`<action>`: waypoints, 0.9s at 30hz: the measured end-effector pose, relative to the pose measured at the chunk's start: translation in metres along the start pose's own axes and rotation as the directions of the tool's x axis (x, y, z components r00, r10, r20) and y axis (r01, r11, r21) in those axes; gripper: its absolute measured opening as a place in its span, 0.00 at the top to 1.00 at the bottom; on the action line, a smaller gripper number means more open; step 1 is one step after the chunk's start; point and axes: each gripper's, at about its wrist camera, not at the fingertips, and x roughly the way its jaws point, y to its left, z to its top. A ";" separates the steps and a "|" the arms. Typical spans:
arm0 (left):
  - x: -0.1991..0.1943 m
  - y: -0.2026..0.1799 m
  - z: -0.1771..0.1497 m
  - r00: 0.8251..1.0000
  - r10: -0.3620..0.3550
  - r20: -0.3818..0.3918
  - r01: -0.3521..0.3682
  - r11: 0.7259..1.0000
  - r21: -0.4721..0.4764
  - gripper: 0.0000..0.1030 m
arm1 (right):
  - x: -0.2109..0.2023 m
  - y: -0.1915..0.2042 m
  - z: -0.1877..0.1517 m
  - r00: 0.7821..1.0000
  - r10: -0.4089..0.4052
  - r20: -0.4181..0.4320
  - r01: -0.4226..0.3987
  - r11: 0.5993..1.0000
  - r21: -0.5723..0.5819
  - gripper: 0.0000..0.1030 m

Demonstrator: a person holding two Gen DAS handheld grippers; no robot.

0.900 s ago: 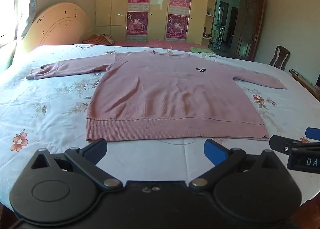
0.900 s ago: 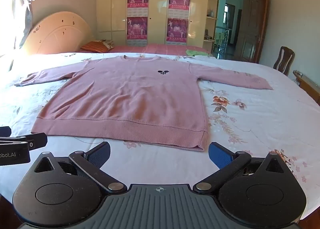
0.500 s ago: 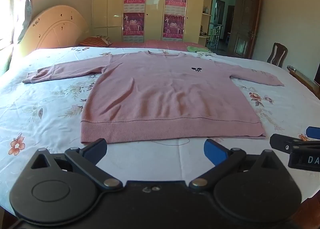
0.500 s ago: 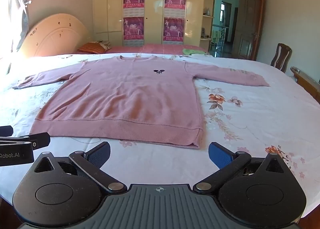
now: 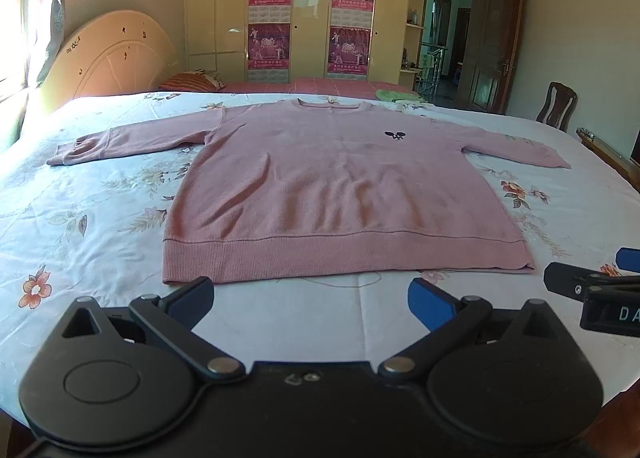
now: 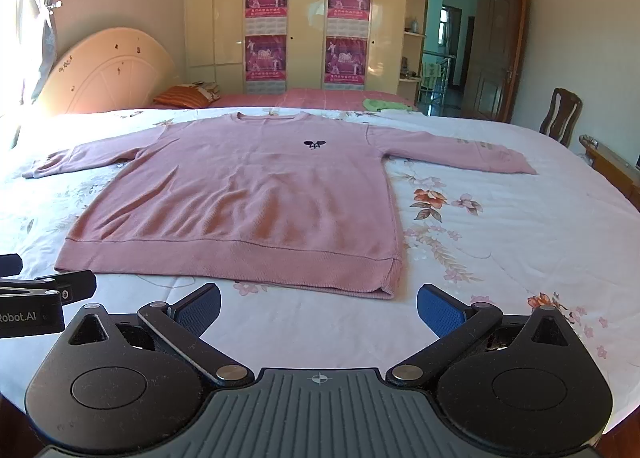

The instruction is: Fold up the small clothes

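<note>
Only right view shows sweater's [image 6: 248,197] sleeve print [image 6: 474,143].

Both wrist views look low across the bed [image 5: 100,217]; sharing the sweater [image 6: 248,197].

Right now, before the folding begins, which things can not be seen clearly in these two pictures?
- Posters, left wrist view: print too small to read.
- Sweater chest emblem, right wrist view: too small to identify.
- Right tongs, left wrist view: cut off by the right edge.
- Left tongs, right wrist view: cut off by the left edge.
</note>
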 end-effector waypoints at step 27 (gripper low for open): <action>0.000 0.002 -0.002 1.000 0.008 -0.005 -0.008 1.000 -0.003 0.00 | -0.001 0.002 0.002 1.000 -0.007 0.002 0.007 1.000 0.003 0.00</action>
